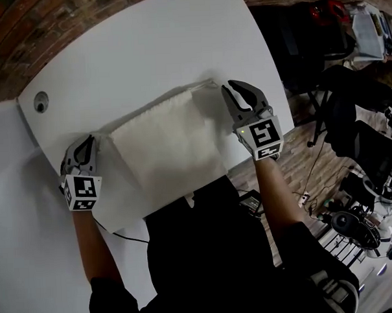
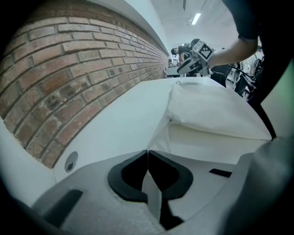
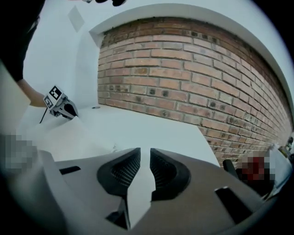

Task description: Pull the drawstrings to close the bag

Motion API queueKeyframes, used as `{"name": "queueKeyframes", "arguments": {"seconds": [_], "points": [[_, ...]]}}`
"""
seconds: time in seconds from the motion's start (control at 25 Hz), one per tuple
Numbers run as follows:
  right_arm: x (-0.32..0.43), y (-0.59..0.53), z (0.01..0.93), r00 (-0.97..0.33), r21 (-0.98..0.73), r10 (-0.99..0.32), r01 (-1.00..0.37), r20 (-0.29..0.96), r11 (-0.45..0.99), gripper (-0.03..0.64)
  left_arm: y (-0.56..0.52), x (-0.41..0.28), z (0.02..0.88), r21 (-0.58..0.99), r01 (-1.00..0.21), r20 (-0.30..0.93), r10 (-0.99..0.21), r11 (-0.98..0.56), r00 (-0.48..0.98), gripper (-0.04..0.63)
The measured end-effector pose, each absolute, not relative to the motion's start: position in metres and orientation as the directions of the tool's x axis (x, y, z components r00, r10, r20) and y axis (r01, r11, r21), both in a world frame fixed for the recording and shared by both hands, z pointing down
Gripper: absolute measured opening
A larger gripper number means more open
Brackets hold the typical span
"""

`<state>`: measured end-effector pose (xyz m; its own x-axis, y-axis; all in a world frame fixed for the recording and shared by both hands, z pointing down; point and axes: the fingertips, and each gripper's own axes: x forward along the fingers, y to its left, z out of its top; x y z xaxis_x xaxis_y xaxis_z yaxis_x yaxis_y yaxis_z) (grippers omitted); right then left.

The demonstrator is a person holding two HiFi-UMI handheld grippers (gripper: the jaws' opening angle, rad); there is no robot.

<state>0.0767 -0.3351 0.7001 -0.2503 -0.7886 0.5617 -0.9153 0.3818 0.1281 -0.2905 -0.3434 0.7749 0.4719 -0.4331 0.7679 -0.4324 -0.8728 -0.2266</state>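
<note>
Nearest, the left gripper is squeezing shut on a drawstring at the left corner of the white bag, which is lying flat on the table. At the bag's upper right corner, the right gripper is tilting down, jaws a little apart, holding nothing. It is probably needing to pinch the other string next, then both pull outward.

A white bag lies flat on the white table, its gathered top edge running toward the far right corner. The left gripper sits at the bag's left corner, jaws together at the cloth. The right gripper hangs over the bag's far right corner, jaws apart. A round grommet sits near the table's left edge, close to a brick wall.
</note>
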Motion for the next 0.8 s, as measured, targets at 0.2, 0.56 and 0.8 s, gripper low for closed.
{"name": "queueKeyframes", "arguments": {"seconds": [0.2,0.56,0.8], "points": [[0.067,-0.343,0.723,-0.209,0.221,-0.720,-0.863,0.661,0.454,0.095,-0.345,-0.289,0.775,-0.226,-0.428,0.772,-0.429,-0.875,0.469,0.021],[0.063,-0.349,0.744,-0.141,0.304,-0.675,-0.814,0.724,0.495,0.101,-0.343,-0.288,0.777,-0.224,-0.392,0.776,-0.407,-0.892,0.483,0.023],[0.068,-0.354,0.749,-0.107,0.313,-0.661,-0.817,0.743,0.483,0.094,-0.345,-0.288,0.774,-0.216,-0.383,0.770,-0.398,-0.898,0.499,0.021]]}}
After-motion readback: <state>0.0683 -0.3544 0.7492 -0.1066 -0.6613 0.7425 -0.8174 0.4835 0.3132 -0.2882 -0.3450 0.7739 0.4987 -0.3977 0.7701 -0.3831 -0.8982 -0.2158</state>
